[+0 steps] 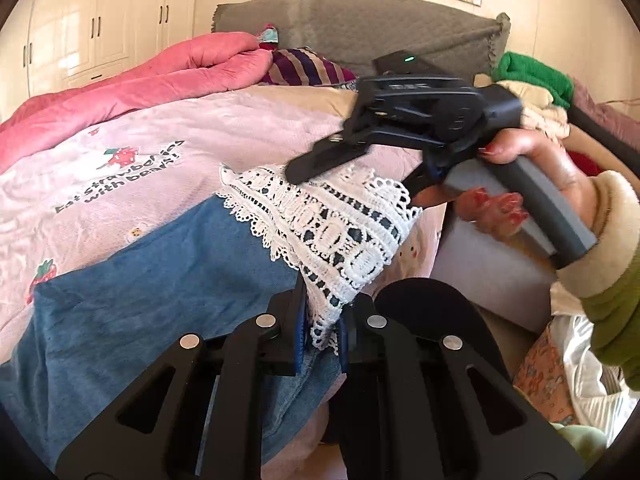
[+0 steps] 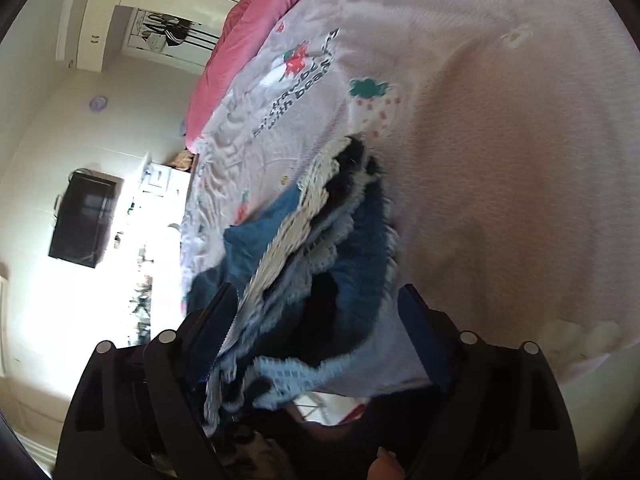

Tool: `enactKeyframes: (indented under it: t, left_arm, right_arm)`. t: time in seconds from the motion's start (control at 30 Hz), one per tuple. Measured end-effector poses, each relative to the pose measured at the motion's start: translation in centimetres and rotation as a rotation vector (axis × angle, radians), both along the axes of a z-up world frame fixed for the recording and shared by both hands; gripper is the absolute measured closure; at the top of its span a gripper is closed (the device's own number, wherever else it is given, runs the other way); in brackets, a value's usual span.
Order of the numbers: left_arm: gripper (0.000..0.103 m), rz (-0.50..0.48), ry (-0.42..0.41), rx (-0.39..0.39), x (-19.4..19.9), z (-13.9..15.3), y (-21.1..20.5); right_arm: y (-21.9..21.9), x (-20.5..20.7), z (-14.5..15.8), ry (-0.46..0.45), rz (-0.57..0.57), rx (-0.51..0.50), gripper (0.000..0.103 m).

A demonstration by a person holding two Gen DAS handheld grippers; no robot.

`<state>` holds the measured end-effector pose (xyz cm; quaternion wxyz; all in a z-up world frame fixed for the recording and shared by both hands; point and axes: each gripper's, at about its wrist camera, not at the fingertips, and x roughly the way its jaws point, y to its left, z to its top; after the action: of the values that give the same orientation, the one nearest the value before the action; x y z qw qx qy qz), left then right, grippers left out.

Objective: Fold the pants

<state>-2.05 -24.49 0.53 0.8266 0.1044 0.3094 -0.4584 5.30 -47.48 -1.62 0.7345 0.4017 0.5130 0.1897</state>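
The pants [image 1: 160, 312] are blue, with a wide band of white lace [image 1: 332, 224] at the hem, and they lie on a bed [image 1: 240, 120] covered by a pale pink blanket [image 1: 248, 136]. No basket, box or other container shows in either view.

The blanket carries printed strawberries and dark lettering. In the left wrist view the second line reads "with bear" and the line above it contains "strawberries"; its first word looks like "eat" but is too soft to be sure of. The same print appears turned on its side in the right wrist view.

In the left wrist view the long axis of the pants runs from the lower left up towards the right of centre, with the lace hem at the upper right end and the blue cloth spreading away to the lower left.

The left gripper [image 1: 322, 330] is clamped on the lace hem, its blue pads pressed against the edge of the lace. The right gripper [image 2: 316, 320] stands wide apart, with bunched blue cloth and lace between its fingers but not pinched by them. In the left wrist view a hand [image 1: 532, 184] with red nails holds the grey handle of that right gripper above the lace.

A darker pink quilt [image 1: 132, 84] lies along the far side of the bed, before a grey headboard [image 1: 360, 28].
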Motion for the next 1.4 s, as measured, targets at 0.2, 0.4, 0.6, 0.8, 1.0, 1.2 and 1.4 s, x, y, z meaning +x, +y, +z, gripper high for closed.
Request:
enactKeyframes:
  t: [0.2, 0.4, 0.6, 0.8, 1.0, 1.2, 1.4]
  left_arm:
    - [0.097, -0.021, 0.011, -0.006, -0.4, 0.0, 0.1]
    - [0.097, -0.040, 0.020, 0.007, -0.6, -0.7, -0.4]
    - [0.097, -0.015, 0.013, -0.032, -0.7, 0.0, 1.0]
    - [0.097, 0.055, 0.016, -0.083, -0.6, 1.2, 5.3]
    - [0.097, 0.158, 0.127, -0.128, 0.4, -0.1, 11.8]
    - [0.096, 0.217, 0.251, -0.141, 0.7, -3.0, 16.3]
    - [0.086, 0.222, 0.303, -0.130, 0.7, -3.9, 17.4]
  right_arm:
    - [1.2, 2.8, -0.5, 0.039, -0.002, -0.001, 0.018]
    - [2.4, 2.6, 1.4, -0.047, 0.015, -0.150, 0.085]
    - [5.1, 2.6, 4.5, -0.132, 0.034, -0.266, 0.088]
    - [11.8, 4.4, 7.7, -0.187, 0.129, -0.342, 0.088]
    - [20.4, 6.8, 7.1, -0.152, 0.251, -0.485, 0.088]
    - [29.3, 7.9, 3.4, -0.105, 0.403, -0.701, 0.087]
    - [31.1, 8.2, 3.3, -0.108, 0.422, -0.620, 0.065]
